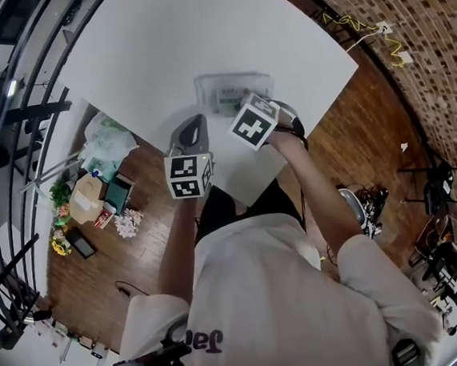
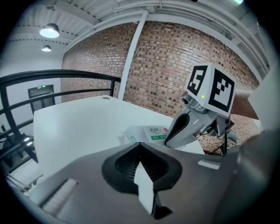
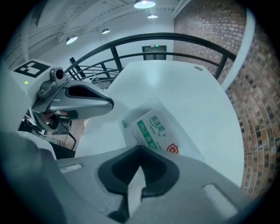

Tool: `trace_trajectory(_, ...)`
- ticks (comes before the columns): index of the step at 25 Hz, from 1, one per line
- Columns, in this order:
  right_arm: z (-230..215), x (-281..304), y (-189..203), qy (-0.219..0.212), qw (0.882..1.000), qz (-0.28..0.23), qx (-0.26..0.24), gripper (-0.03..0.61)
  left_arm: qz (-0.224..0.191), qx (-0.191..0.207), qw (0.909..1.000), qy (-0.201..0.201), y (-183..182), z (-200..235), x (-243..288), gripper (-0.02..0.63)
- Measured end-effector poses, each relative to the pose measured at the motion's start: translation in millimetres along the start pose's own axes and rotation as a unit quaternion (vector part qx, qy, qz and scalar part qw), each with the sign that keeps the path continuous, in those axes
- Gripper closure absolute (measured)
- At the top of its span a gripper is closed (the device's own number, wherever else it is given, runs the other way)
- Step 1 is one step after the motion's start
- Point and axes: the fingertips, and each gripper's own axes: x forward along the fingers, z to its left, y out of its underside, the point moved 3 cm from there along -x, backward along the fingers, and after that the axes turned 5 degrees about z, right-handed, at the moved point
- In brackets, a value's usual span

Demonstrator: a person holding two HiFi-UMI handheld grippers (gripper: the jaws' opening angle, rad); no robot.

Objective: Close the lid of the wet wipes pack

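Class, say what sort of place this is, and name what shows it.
Probably an indoor loft or mezzanine workspace. It has a curved brick wall, a black railing beside a large white table, and a wood floor.

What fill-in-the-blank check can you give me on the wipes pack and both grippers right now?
1. The wet wipes pack lies on a ___ table.
2. The gripper nearer the pack is the ___ one.
3. The fingers of the left gripper and the right gripper are ___, with nothing between them.
Missing words: white; right; shut.
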Motion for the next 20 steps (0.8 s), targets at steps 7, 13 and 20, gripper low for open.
trace_trajectory(7,1,6,-1,0.03,0.999,0.015,-0.007,0.592,-0.002,-0.007,1.0,0.002,1,9,-3,0.597)
trace_trajectory(13,4,-18,6,0.07,0.992,-0.099,0.025,0.591,-0.012,-0.005,0.9999,0.003,-5,7,-10,0.597)
trace_trajectory(20,2,-39,1,0.061,0.985,-0.147,0.065,0.591,-0.006,-0.001,1.0,0.006,2,2,-17,0.597)
